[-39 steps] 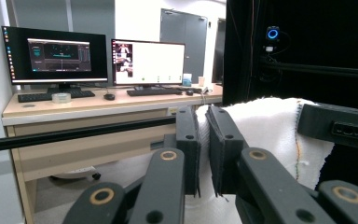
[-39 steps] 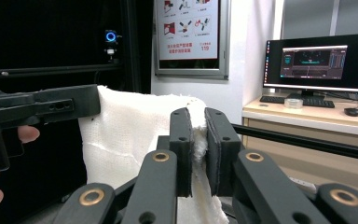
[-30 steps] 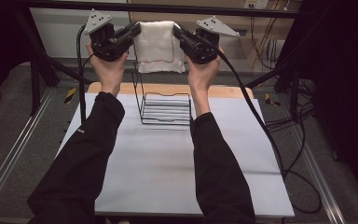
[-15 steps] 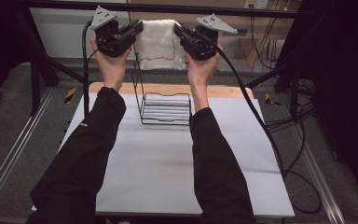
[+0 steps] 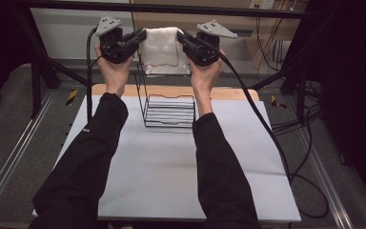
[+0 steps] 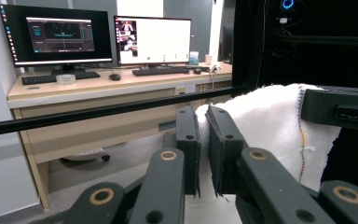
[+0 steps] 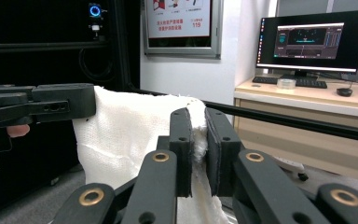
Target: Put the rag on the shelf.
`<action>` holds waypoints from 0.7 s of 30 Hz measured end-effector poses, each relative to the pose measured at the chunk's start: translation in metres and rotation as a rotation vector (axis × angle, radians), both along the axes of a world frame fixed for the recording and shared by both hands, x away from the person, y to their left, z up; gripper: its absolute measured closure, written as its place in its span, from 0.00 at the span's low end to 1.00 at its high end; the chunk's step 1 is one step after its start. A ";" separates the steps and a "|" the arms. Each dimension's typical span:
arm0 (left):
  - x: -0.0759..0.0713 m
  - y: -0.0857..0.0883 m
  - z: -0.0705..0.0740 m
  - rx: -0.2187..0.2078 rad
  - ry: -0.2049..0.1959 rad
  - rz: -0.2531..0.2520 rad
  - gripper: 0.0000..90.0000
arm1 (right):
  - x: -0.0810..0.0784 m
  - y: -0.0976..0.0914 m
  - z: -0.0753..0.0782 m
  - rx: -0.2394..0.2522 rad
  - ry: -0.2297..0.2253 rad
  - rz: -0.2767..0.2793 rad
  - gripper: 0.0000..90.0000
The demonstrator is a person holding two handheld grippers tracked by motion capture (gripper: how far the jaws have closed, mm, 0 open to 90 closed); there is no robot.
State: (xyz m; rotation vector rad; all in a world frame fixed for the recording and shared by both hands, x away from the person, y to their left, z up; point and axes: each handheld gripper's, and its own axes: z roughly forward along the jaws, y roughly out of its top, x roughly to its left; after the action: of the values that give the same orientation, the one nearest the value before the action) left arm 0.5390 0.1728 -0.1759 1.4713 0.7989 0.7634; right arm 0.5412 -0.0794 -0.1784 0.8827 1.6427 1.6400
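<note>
High view had my left claw (image 5: 139,38) and right claw (image 5: 183,40) raised at twelve o'clock beyond the wire rack (image 5: 169,109) on the tabletop (image 5: 162,171), the white towel (image 5: 161,50) stretched between them. Each claw was shut hard on an upper corner of the cloth, as my left gripper view (image 6: 204,140) and right gripper view (image 7: 199,140) showed, pads pinching folded fabric. I judged it light, soft and limp, so gripping the top corners kept it spread instead of bunching.
</note>
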 end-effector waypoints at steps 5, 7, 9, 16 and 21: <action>0.000 0.001 -0.010 0.005 0.020 -0.004 0.92 | 0.000 0.001 -0.009 -0.007 0.014 0.002 0.91; 0.001 0.001 -0.012 0.010 0.026 -0.008 0.92 | 0.000 0.000 -0.012 -0.002 0.021 0.003 0.91; 0.001 0.000 -0.016 0.019 0.033 -0.010 0.92 | 0.001 0.000 -0.015 -0.008 0.030 0.002 0.91; 0.000 -0.002 -0.028 0.029 0.054 -0.019 0.92 | -0.001 -0.002 -0.024 -0.018 0.045 0.000 0.91; -0.002 -0.002 -0.033 0.031 0.059 -0.023 0.92 | -0.004 -0.004 -0.030 -0.022 0.055 -0.001 0.91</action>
State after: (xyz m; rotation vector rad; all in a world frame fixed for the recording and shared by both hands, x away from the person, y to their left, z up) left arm 0.5365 0.1707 -0.2086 1.5346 0.8170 0.7207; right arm 0.5372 -0.0829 -0.2087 0.9250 1.6941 1.6068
